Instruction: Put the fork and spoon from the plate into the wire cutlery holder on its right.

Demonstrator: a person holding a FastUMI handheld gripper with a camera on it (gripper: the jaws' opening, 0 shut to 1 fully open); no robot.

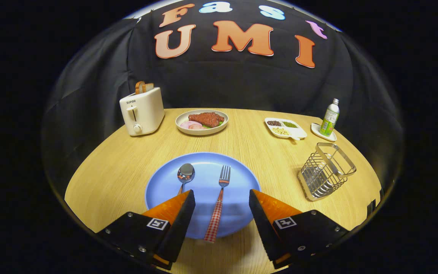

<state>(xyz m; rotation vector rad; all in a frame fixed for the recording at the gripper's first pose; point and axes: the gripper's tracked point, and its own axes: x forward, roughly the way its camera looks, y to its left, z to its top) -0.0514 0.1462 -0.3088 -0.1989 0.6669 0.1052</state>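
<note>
— Tongs first: how do they stand?

— Wide apart. The gripper (222, 196) holds nothing; its fingers straddle the fork (219, 201), whose checked handle runs back between them, probably so they can close across it.

— And the spoon?

— The spoon (184, 176) lies just beside the fork on the blue plate (238, 179), bowl away from the fingers, its handle passing under the left fingertip. Both pieces are untouched.

— Where do they go?

— Into the wire cutlery holder (326, 171), well to the right of the plate, apparently empty.

— Beyond that?

— A dish of meat (202, 121), a toaster (142, 110), a divided tray (285, 128) and a bottle (330, 118) on a saucer line the far edge of the round wooden table (116, 171), backed by black cloth.
</note>
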